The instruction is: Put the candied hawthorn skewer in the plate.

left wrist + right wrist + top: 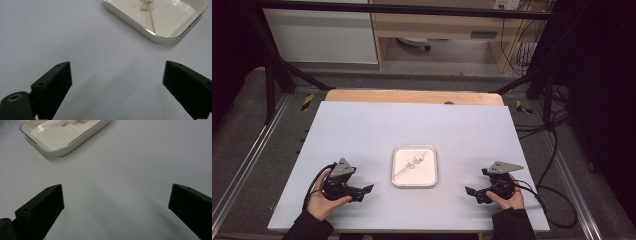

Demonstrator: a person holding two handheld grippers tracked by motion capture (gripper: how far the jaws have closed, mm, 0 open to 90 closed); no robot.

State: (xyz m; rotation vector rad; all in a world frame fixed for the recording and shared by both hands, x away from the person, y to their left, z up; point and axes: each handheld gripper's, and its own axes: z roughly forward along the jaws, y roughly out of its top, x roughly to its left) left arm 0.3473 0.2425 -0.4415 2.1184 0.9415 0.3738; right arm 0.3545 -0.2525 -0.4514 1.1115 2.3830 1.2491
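Inspector A: Position of the item under handling?

Inspector B: A wooden skewer point(408, 166) with pale pieces threaded on it lies inside a white enamel tray point(399, 180). The tray sits on the white worktop point(362, 130), midway between the left and right edges and nearer the front edge than the back. The skewer runs diagonally across the tray floor.

Inspector A: Left tongs?

Inspector B: The left tongs point(368, 189) are near the front-left corner of the worktop, pointing toward the tray and well apart from it. Jaws stand wide, with bare worktop between them. The left gripper view confirms the tray rim point(160, 38) ahead, untouched.

Inspector A: Right tongs?

Inspector B: The right tongs point(470, 192) are near the front-right corner, facing the tray from the opposite side. Jaws spread wide, holding nothing. Both are clear of the tray.
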